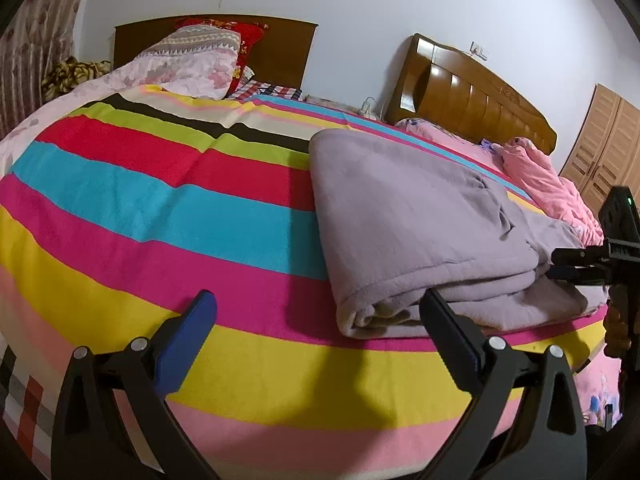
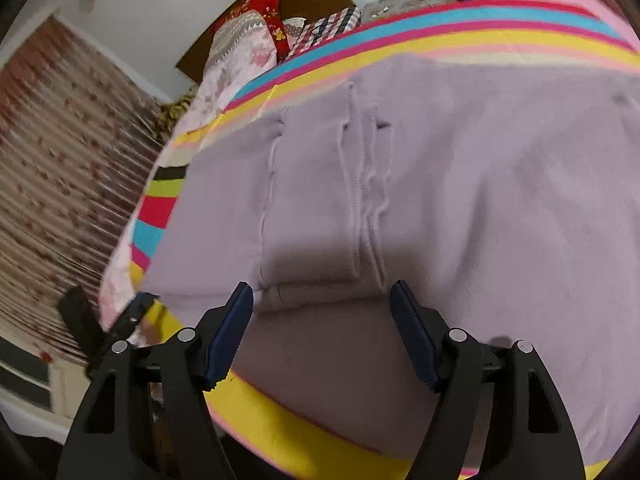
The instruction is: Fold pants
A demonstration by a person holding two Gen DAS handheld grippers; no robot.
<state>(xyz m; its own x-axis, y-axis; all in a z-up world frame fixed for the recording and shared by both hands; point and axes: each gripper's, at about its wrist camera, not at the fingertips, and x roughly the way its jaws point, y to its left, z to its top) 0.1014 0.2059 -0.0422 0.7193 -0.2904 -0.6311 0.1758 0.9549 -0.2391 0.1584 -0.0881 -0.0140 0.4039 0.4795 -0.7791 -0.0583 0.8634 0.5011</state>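
Lilac fleece pants (image 1: 420, 232) lie folded in layers on the striped bedsheet (image 1: 160, 208), near the bed's front edge. Left gripper (image 1: 318, 320): jaws spread wide, nothing between them, its right finger just beside the fold's near corner. Right gripper (image 2: 322, 308): jaws apart over the pants, holding nothing, cuffs just ahead of the tips. Wooden headboard (image 1: 468, 96) behind.
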